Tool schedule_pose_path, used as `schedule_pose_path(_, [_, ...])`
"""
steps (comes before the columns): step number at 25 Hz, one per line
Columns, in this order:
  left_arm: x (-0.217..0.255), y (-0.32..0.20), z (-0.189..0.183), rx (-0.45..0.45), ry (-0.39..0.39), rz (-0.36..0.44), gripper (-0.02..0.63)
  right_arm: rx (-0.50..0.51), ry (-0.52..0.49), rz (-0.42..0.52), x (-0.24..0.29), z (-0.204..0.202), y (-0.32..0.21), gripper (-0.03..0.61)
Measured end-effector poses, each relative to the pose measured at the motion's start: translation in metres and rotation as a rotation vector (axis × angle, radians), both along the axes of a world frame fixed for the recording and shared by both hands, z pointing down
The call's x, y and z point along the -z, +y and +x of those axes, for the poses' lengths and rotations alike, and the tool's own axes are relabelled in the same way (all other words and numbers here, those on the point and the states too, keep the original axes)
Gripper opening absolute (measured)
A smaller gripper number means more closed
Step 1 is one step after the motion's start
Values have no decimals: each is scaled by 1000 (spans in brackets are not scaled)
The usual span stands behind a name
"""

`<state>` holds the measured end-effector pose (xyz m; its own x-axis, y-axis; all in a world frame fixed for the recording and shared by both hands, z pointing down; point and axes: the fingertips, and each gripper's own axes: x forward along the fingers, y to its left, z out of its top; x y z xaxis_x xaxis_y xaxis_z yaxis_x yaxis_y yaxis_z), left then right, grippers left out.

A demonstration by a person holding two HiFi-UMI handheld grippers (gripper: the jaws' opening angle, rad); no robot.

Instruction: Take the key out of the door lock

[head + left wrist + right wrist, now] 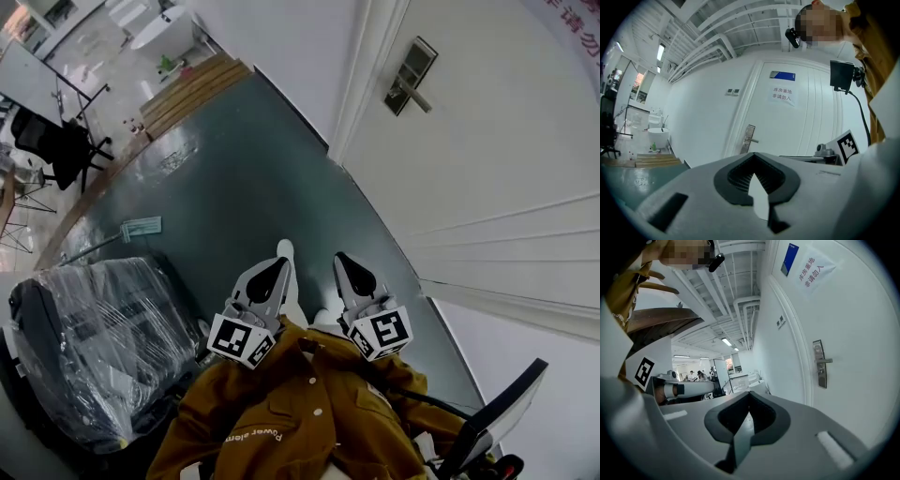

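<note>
Door lock (410,75): a metal plate with a lever handle (421,97), mounted on a white panelled door (497,169) next to the frame. It also shows in the left gripper view (748,139) and the right gripper view (819,364). The key is too small to make out in any view, so its seat in the lock cannot be confirmed. Left hand-held gripper (277,267): held low in front of the person, pointing toward the door and well apart from the lock. Its own view shows the jaws (754,180) pressed together with nothing between them. Right hand-held gripper (345,262): just beside the left one and likewise well apart from the lock. Its jaws (745,420) are closed and empty. Each gripper carries a marker cube, left (242,339) and right (380,333). Door fittings: a paper notice with red print (783,95) and a blue plate (783,75) above it. A pair of wall switches (732,92) sits left of the frame. Floor (244,187): dark grey-green, meeting wooden steps (192,89) at its far end. Other items: a chair wrapped in clear plastic (103,337) at the person's left, a black office chair (56,145) farther off, and the person's brown jacket (300,412) along the lower edge of the head view.
</note>
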<state>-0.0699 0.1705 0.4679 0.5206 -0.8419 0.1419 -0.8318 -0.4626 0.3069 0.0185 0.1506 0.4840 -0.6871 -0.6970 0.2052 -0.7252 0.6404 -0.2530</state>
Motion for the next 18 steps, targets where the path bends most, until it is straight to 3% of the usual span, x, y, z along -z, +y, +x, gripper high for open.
schedule_pose_path(9, [40, -166, -38, -121, 2, 105, -3, -123, -31, 88, 50, -40, -170, 6])
schedule_pose_path(18, [35, -269, -4, -209, 28, 70, -3, -249, -5, 53, 41, 8, -273, 6])
